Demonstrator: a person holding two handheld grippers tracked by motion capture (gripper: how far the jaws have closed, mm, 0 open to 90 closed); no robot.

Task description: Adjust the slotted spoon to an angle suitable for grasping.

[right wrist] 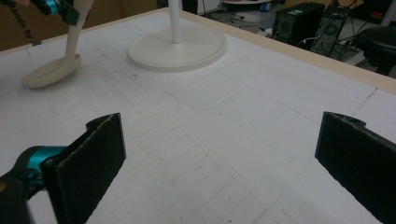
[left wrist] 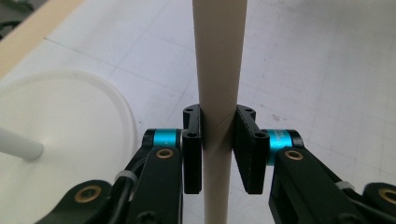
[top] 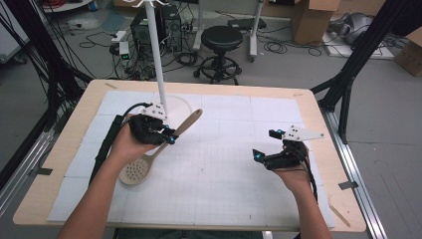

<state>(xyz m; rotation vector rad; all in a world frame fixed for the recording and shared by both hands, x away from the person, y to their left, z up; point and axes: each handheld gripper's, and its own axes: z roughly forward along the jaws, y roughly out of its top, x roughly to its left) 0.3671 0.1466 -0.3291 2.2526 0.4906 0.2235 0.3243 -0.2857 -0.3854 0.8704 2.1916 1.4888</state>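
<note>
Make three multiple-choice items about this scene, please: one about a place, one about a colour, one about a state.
1. Where is the stand's round base?
A. at the table's far side, behind the left gripper
B. at the near right corner
C. on the floor

2. What colour is the spoon?
A. red
B. black
C. beige

3. How are the jaws of the right gripper?
A. shut on the spoon
B. wide open with nothing between them
C. shut on the stand's pole

Answers:
1. A: the high view shows the base on the mat beyond the left gripper.
2. C: the handle and the slotted bowl are pale beige in the high view and the left gripper view.
3. B: the right gripper view shows its two pads far apart over bare mat; it is the left gripper that clamps the spoon's handle.
</note>
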